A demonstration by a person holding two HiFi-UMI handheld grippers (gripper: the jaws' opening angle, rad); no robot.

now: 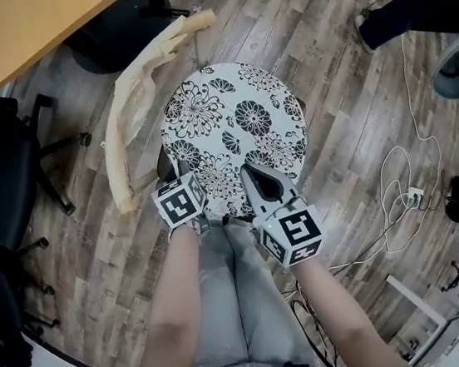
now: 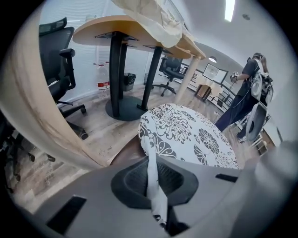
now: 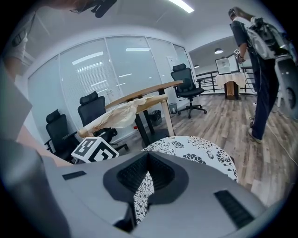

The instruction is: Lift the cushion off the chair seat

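The round cushion with a black-and-white flower print (image 1: 238, 118) lies flat on the dark brown chair seat (image 2: 126, 152), beside the curved beige backrest (image 1: 131, 107). The left tool (image 2: 153, 186) is clamped on a fold of the cushion's near edge. The right tool (image 3: 142, 186) also pinches that near edge, just beside the left one.
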